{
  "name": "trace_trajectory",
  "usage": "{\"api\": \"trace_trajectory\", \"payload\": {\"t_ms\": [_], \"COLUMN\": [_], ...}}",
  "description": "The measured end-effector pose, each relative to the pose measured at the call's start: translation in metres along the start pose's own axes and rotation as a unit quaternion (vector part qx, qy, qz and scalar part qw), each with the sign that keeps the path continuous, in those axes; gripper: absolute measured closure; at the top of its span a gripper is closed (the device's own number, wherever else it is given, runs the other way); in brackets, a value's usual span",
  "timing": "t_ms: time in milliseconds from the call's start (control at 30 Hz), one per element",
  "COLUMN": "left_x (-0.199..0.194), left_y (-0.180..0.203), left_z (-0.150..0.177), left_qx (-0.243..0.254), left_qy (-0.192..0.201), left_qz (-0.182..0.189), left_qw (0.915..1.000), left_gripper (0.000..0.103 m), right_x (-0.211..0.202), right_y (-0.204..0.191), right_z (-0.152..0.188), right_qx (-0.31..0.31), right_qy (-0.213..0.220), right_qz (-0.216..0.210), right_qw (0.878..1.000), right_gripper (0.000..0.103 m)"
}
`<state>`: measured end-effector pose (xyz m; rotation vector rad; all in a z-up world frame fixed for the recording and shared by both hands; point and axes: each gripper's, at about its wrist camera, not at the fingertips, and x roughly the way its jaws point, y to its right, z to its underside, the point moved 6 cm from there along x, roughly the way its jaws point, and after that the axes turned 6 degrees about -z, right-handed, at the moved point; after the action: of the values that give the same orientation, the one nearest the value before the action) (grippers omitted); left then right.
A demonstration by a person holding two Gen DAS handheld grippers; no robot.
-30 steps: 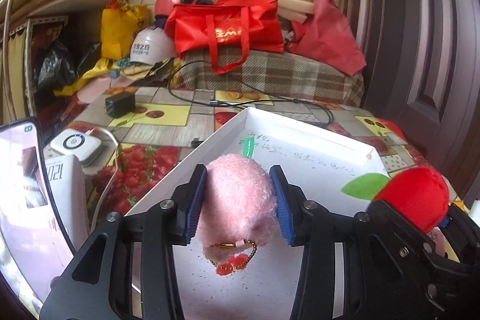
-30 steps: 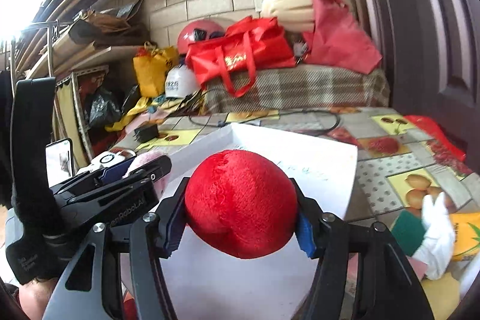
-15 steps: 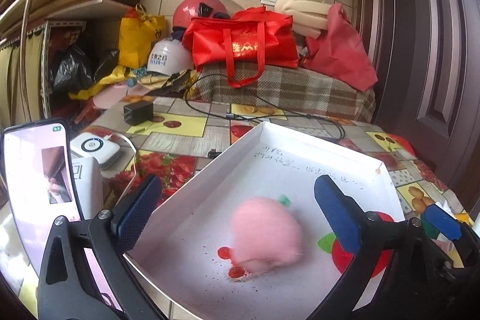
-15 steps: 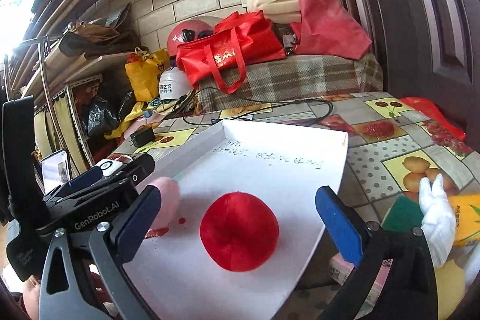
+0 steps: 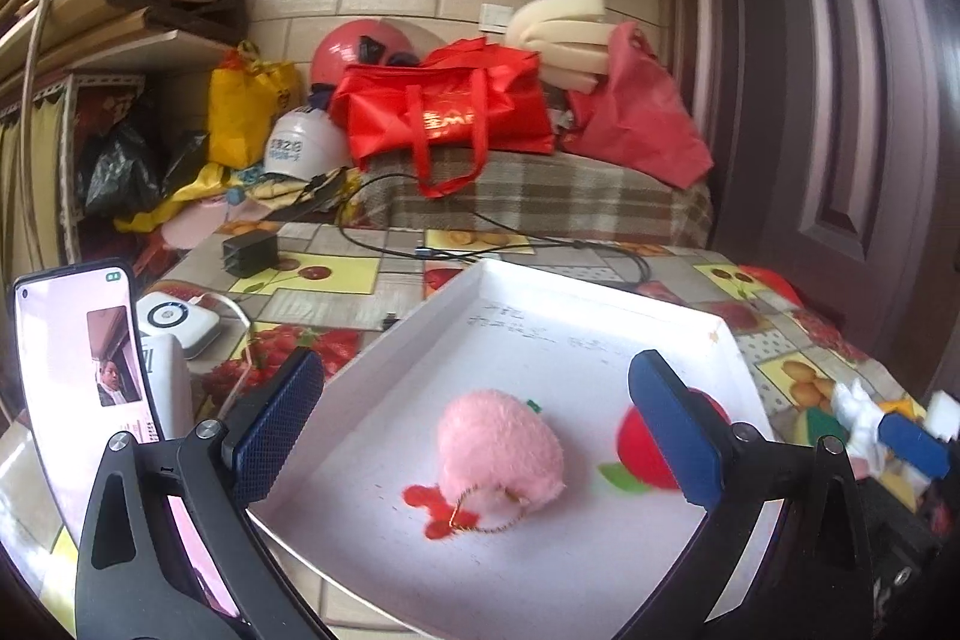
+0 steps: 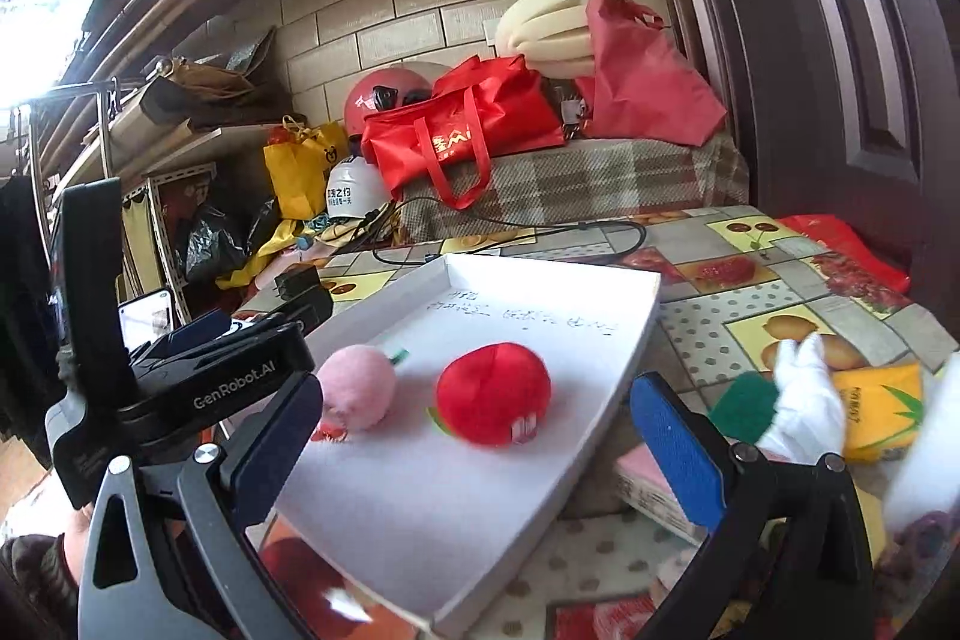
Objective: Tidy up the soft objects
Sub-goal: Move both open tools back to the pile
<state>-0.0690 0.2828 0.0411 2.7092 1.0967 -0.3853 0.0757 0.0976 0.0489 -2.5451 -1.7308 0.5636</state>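
— Both toys are down in the white tray (image 5: 678, 319), then?

— Yes, two of them. One pink plush toy (image 5: 499, 445) and one red plush toy (image 6: 493, 393), side by side on the tray floor near its front edge, pink toward the left rim, red toward the right, close but not touching.

— And the tongs?

— The left tongs (image 5: 480, 421) and the right tongs (image 6: 474, 430) have both just been opening and now stand wide apart. Nothing is clamped. The pink toy sits on the tray ahead of the left pair, clear of both pads; the red one likewise for the right pair.

— Why both in one tray?

— I'd guess that's the sorting: the soft things go together in the tray, so they don't roll about the patterned counter (image 6: 726, 340). The pink one lies with its gold chain (image 5: 480, 517) and red tag spilled toward the near edge, just as it landed.

— Anything left outside?

— By the counter's right edge, off the tray's right rim, I count one white plush piece (image 6: 804, 406), one green thing (image 6: 741, 400) and one yellow packet (image 6: 879, 409). Probably next, but whether all are soft I can't tell.

— And the phone?

— One phone (image 5: 84, 388), upright at the left edge.
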Motion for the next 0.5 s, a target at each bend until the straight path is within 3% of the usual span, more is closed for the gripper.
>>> {"api": "trace_trajectory", "payload": {"t_ms": [200,333,433,500], "left_x": [-0.02,-0.034,-0.05,-0.064], "left_y": [0.033,0.068,0.107,0.135], "left_z": [0.009,0.019,0.032,0.043], "left_qx": [0.034,0.069,0.125,0.164], "left_qy": [-0.003,-0.021,-0.041,-0.053], "left_qz": [0.052,0.112,0.174,0.22], "left_qw": [0.9981,0.9911,0.976,0.96], "left_gripper": [0.0,0.0,0.0,0.001], "right_x": [-0.038,-0.07,-0.09,-0.1], "right_y": [0.032,0.089,0.135,0.158], "right_z": [-0.006,-0.014,-0.013,-0.01], "right_qx": [-0.015,0.029,0.074,0.098], "right_qy": [0.045,0.078,0.08,0.074], "right_qz": [0.074,0.145,0.196,0.218], "right_qw": [0.996,0.986,0.975,0.968], "right_gripper": [0.0,0.0,0.0,0.0]}}
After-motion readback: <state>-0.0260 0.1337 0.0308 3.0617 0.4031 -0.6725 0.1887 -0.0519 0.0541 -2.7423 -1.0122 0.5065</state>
